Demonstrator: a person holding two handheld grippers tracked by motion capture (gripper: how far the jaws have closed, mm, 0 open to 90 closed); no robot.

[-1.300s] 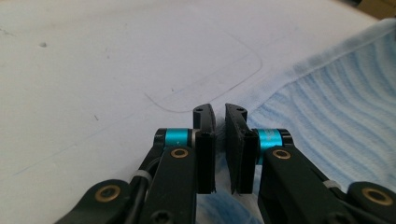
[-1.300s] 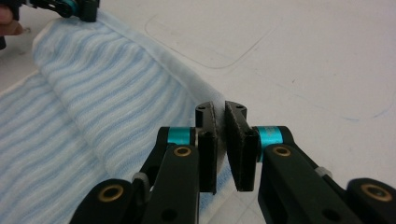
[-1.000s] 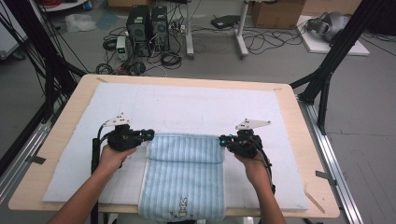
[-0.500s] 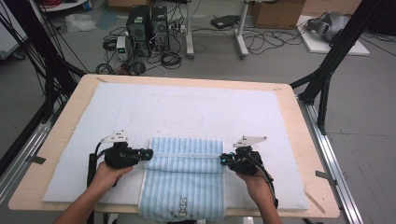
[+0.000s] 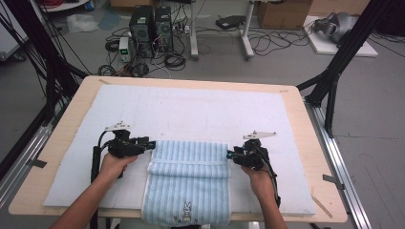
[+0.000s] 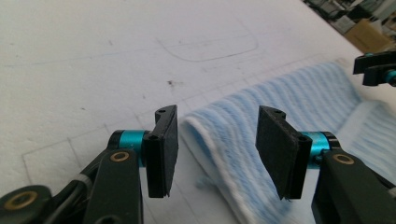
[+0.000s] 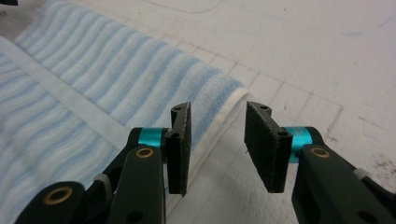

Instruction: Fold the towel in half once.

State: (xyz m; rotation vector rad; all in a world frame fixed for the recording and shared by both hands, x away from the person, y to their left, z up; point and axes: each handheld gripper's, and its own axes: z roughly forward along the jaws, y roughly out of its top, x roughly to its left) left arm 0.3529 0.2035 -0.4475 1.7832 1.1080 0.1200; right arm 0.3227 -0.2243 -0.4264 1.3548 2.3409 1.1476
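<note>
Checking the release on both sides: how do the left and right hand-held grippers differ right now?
The left hand-held gripper has its jaws spread wider than the right hand-held gripper. The left's straddle the blue striped towel fold; the right's gap sits just off its corner. Both have just been opening, pads off the cloth.

High view: we look forward and down from above the person's side, taking in the whole table (image 5: 315, 143) and the floor beyond. Left gripper view: we sit low and close behind the left gripper (image 6: 217, 151), facing along its jaws across the folded towel (image 6: 261, 116). Right gripper view: equally near, behind the right gripper (image 7: 217, 147), facing the towel's other end. All three views share the towel and the white mat (image 5: 200, 109).
</note>
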